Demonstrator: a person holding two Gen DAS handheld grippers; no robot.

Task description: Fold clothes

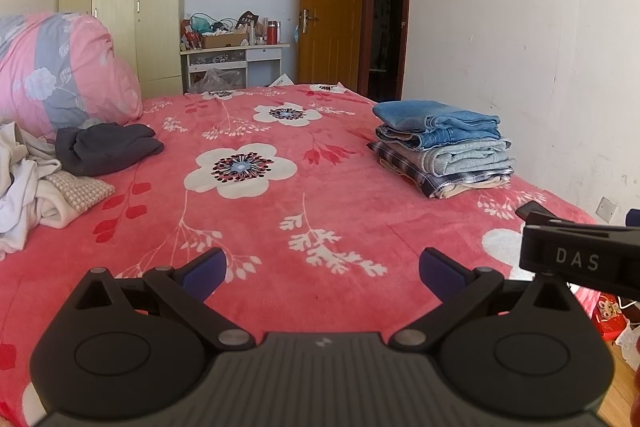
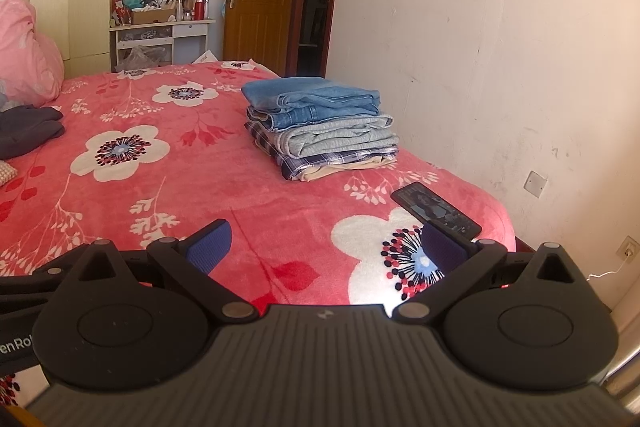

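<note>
Folding part done; both hand-held grippers empty above the bed.

At far left an unfolded heap of pale garments point(image 1: 28, 179) lies on the bed point(image 1: 280, 211), with a crumpled dark grey garment point(image 1: 104, 149) just beside it: judged still to be folded. Mid-bed is bare. At right a folded stack point(image 1: 444, 147) of denim, grey and plaid items sits neatly, judged done. A phone point(image 2: 436, 211) lies near the bed's right edge. Left hand-held gripper point(image 1: 322, 273) released, jaws spread, holding nothing; right hand-held gripper point(image 2: 326, 247) likewise released.
</note>
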